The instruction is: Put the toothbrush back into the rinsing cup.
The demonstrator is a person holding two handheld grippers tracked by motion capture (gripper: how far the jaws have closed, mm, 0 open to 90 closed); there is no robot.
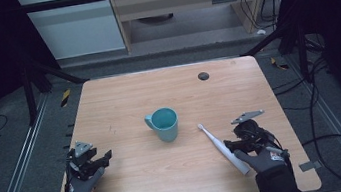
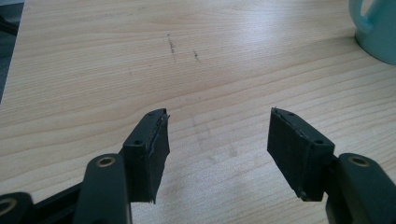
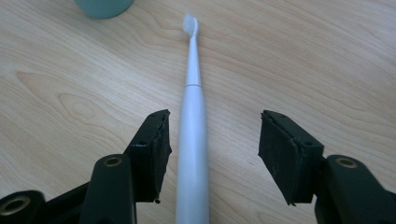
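From above, the toothbrush (image 1: 222, 148) lay flat on the table (image 1: 123, 97), right of the teal mug (image 1: 164, 123), beside your right gripper (image 1: 232, 145). Your left gripper (image 2: 217, 135) had its jaws spread over bare wood. Your right gripper's view showed its jaws apart, the toothbrush between them, untouched.

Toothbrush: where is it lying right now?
The white toothbrush lies flat on the table's right side in the high view, head pointing toward the teal mug. In the right gripper view it lies between the right gripper's open jaws, unclamped.
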